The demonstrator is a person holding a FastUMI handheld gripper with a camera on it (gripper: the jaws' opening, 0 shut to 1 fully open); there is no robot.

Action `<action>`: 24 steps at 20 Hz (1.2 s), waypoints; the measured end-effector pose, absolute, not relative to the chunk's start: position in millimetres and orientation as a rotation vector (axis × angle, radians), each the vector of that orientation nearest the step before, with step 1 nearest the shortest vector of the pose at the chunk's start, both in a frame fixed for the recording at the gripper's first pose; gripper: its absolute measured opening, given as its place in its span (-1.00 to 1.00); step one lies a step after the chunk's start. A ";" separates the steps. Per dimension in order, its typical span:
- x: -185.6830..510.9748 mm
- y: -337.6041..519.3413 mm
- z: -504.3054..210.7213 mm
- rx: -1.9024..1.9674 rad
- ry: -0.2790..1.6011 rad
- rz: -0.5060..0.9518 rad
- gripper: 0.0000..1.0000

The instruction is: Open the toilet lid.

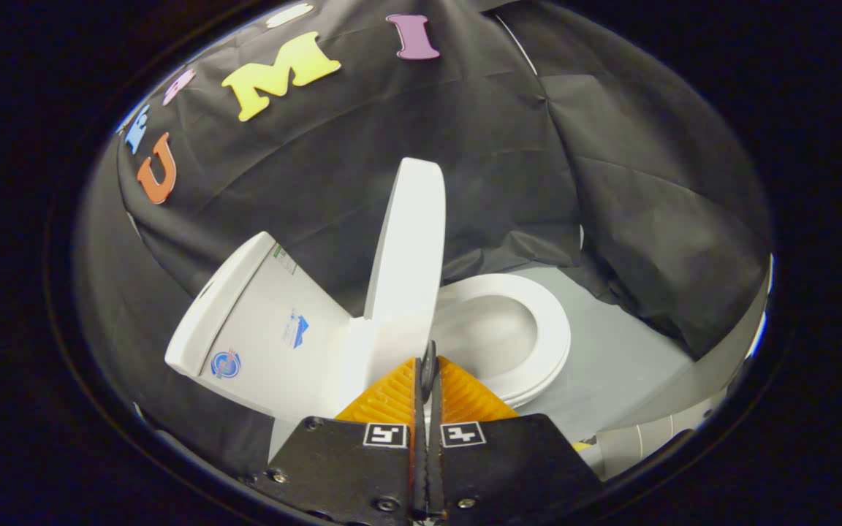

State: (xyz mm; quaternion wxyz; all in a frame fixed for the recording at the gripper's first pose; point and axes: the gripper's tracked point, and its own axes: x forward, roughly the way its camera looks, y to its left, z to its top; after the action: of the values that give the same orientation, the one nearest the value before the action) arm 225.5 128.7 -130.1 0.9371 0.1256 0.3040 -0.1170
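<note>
Your gripper (pixel 428 365) is clenched with nothing between its fingers, and the lid (pixel 408 270), raised near upright at twelve o'clock beside the tank (pixel 253 329), could drop onto the seat (pixel 549 343) if you nudge it forward.

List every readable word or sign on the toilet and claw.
Round blue sticker, tank: too blurred to read.
Blue-and-white sticker, tank: too small to read.
Label near the tank's top: too small.
Two square markers on the claw: patterns, no words.
Claw shut, tips at the raised lid's edge.
</note>
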 end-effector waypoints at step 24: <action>234.3 214.0 -105.4 -0.030 0.574 -0.177 -0.89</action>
State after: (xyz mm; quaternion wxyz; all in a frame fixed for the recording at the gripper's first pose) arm 234.3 214.0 -105.4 0.9552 -0.0149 0.2827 -0.0870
